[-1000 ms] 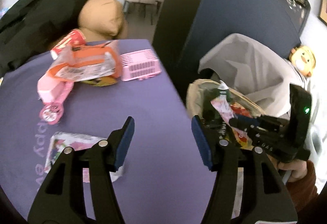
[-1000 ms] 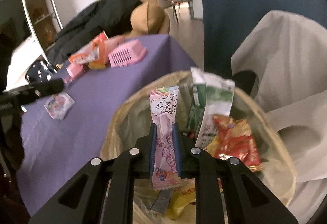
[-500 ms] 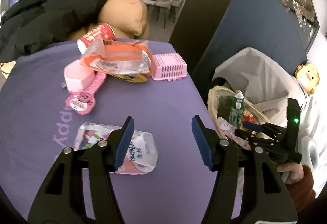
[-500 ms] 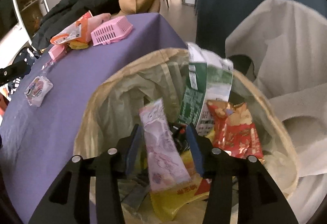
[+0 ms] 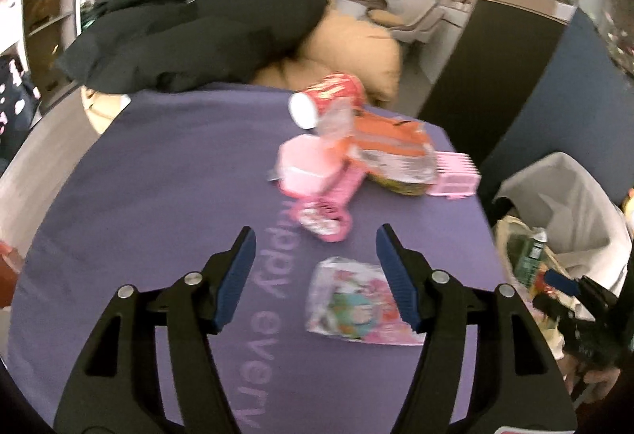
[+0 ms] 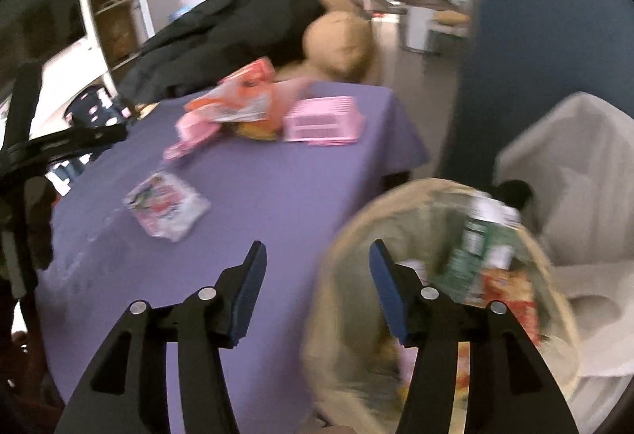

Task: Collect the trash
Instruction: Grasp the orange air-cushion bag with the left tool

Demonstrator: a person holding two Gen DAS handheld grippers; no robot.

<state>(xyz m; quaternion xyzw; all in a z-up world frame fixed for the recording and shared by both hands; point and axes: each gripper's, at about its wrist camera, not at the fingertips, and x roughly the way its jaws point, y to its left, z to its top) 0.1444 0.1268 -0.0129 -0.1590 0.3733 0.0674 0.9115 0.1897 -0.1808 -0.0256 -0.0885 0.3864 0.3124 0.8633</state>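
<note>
My left gripper (image 5: 315, 250) is open and empty above the purple table (image 5: 158, 196). A clear snack wrapper with pink print (image 5: 356, 303) lies flat just under and beside its right finger; it also shows in the right wrist view (image 6: 166, 210). My right gripper (image 6: 315, 263) is open and empty, hanging over the table edge and the rim of the lined trash bin (image 6: 356, 236). The bin holds a green carton (image 6: 479, 248), a red snack bag (image 6: 511, 295) and other wrappers. An orange wrapper (image 5: 392, 153) and a red cup (image 5: 329, 99) lie farther back on the table.
Pink toys (image 5: 317, 188) and a pink basket (image 5: 455, 178) sit beside the orange wrapper. A black coat (image 5: 198, 22) on tan cushions lies behind the table. A blue partition (image 6: 535, 38) and a white bag (image 6: 574, 172) stand by the bin.
My right gripper opened, dropped the pink wrapper into the bin, and drew back toward the table. My left gripper swung left over the table, bringing the clear wrapper under its right finger.
</note>
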